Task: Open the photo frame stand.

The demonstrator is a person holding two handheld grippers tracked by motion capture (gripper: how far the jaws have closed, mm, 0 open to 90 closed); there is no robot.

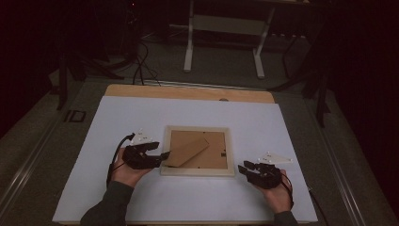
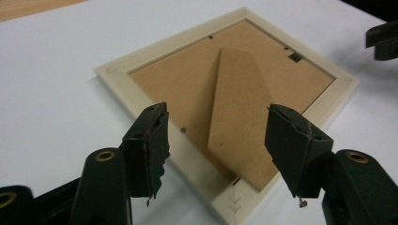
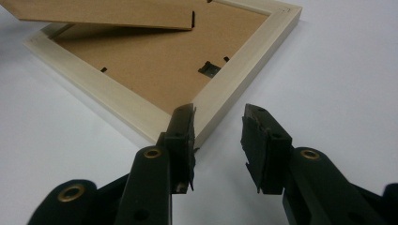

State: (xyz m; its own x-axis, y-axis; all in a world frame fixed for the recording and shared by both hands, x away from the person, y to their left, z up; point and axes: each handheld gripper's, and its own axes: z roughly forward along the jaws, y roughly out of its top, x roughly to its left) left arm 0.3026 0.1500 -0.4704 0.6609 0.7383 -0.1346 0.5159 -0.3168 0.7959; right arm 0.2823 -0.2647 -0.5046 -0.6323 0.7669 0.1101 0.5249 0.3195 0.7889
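A pale wooden picture frame lies face down on the white tabletop. Its brown cardboard stand is tilted up off the backing. My left gripper is at the frame's near left corner, open, its jaws set wide to either side of the stand's tip without pressing it. Just off the frame's near right corner, my right gripper is open with nothing between its jaws; it also appears in the left gripper view.
A bare wooden strip runs along the table's far edge. Beyond it stand a white table frame and cables on the dark floor. White surface lies all around the picture frame.
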